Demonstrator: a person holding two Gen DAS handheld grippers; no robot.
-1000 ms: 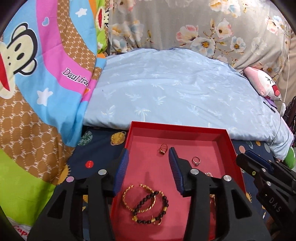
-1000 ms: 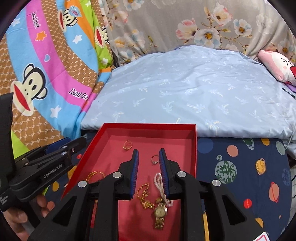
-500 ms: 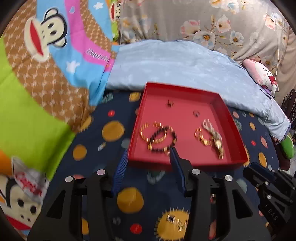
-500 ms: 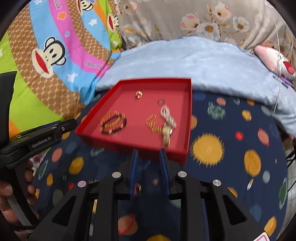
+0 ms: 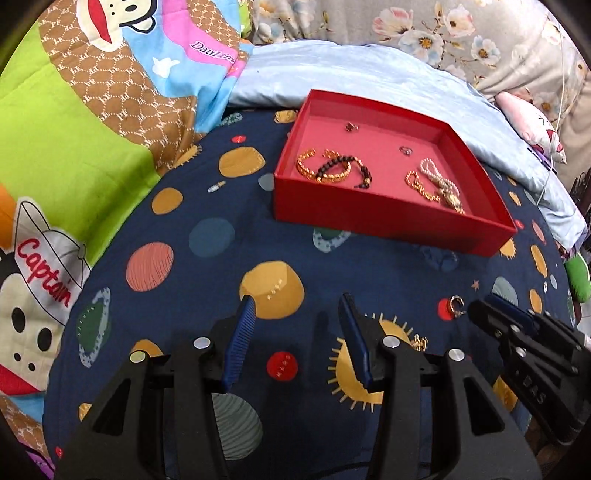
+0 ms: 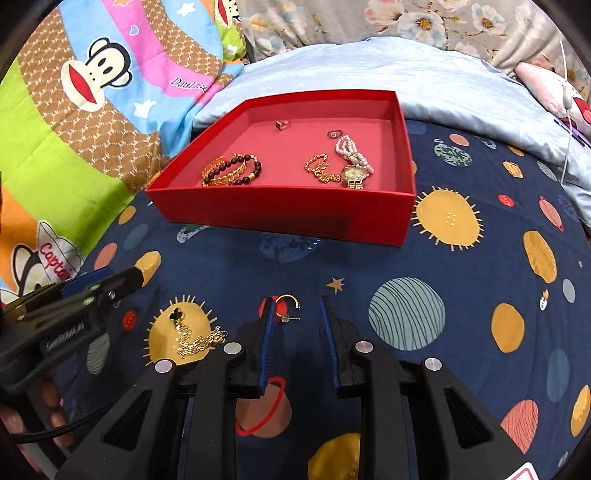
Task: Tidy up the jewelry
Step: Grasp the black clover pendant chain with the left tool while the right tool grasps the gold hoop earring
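A red tray (image 5: 388,216) (image 6: 280,212) on the planet-print sheet holds gold and dark bead bracelets (image 5: 328,170) (image 6: 231,170), a gold chain with pearl watch (image 5: 436,184) (image 6: 343,168) and two rings (image 6: 282,124). A hoop earring (image 6: 288,306) (image 5: 456,306) lies on the sheet just ahead of my right gripper (image 6: 296,310), which is open. A gold necklace (image 6: 192,338) lies to its left. My left gripper (image 5: 297,315) is open and empty over the sheet, well short of the tray.
A monkey-print quilt (image 5: 92,122) is bunched on the left. A pale blue pillow (image 6: 406,77) and floral cushion (image 5: 443,33) lie behind the tray. A pink plush toy (image 5: 528,118) sits at the far right.
Both grippers have pulled back from over the tray to the near sheet. The earring and necklace have come into view by the right gripper.
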